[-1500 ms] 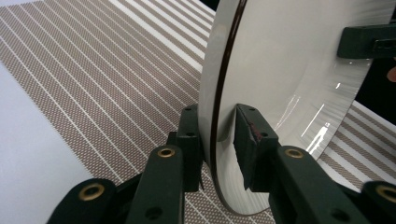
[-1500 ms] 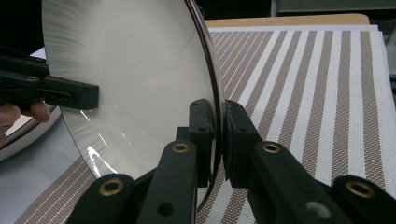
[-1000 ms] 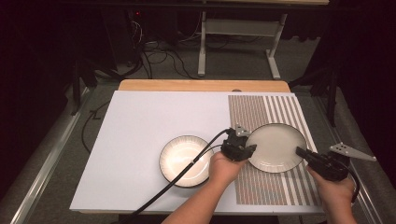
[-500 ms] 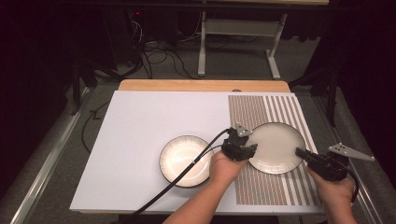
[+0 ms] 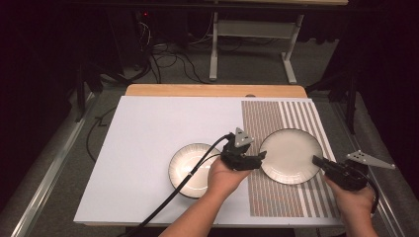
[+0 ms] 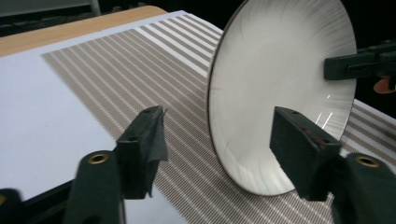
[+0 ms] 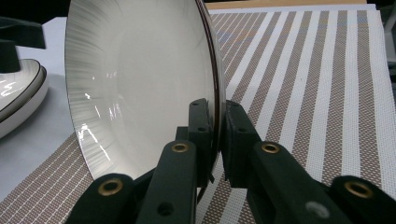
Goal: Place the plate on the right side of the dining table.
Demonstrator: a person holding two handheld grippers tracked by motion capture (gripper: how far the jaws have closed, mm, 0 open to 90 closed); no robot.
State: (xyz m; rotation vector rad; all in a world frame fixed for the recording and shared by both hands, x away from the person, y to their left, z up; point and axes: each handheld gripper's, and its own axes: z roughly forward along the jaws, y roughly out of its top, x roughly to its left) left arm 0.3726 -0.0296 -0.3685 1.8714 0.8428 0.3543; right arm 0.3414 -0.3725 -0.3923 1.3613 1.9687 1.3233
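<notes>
A white plate with a dark rim is over the striped placemat. My right gripper is shut on its right rim, and the right gripper view shows both jaws pinching the plate at the right gripper. In both gripper views the plate looks tipped up off the mat. My left gripper stands open at the plate's left rim. In the left gripper view, the left gripper has the plate's near edge between its jaws without touching.
A second white bowl sits on the white mat left of the placemat, partly under my left hand and its cable; the bowl also shows in the right gripper view. A wooden table edge runs along the back.
Both grippers and the plate have shifted slightly to the left. The right gripper has kept its hold and the left has stayed open.
</notes>
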